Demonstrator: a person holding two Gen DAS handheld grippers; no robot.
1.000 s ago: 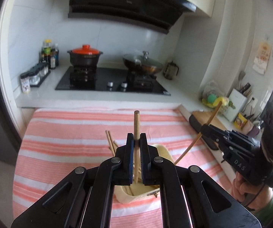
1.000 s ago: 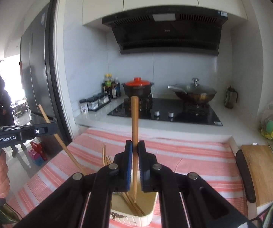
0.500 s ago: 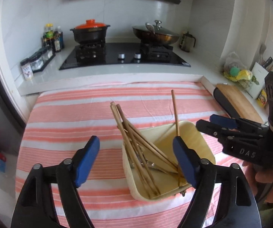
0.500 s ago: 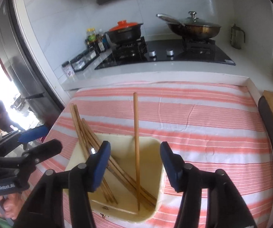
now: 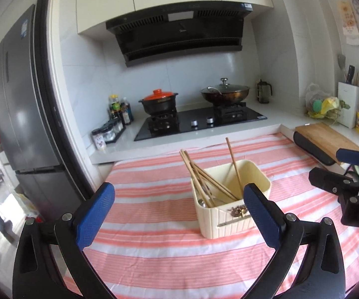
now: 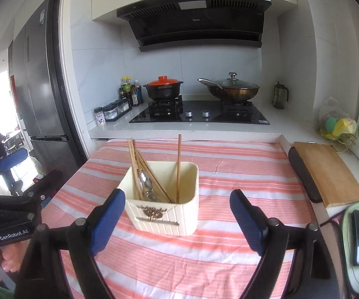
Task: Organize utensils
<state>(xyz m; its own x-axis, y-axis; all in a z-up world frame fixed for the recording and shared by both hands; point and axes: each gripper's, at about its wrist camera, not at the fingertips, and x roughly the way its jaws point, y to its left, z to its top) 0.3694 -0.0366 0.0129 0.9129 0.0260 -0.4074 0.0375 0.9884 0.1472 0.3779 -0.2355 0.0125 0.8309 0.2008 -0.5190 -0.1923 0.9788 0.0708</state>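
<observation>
A cream utensil box (image 5: 231, 220) (image 6: 164, 215) stands on the striped cloth (image 5: 154, 249) (image 6: 229, 174). Several wooden chopsticks (image 5: 199, 174) (image 6: 135, 164) lean in its left side, and a single chopstick (image 5: 233, 160) (image 6: 179, 164) stands apart on the right. Metal spoons (image 6: 145, 184) lie inside. My left gripper (image 5: 178, 214) is open and empty, in front of the box. My right gripper (image 6: 177, 220) is open and empty, also in front of the box. Each gripper shows in the other's view, the right one (image 5: 339, 172) and the left one (image 6: 22, 174).
A wooden cutting board (image 6: 326, 172) (image 5: 326, 139) lies right of the cloth. Behind are the hob (image 6: 199, 114), an orange-lidded pot (image 6: 164, 88), a wok (image 6: 229, 89) and spice jars (image 6: 112, 111). A fridge (image 6: 39, 79) stands at left.
Both grippers opened and let their chopsticks drop into the box, then pulled back and up away from it.
</observation>
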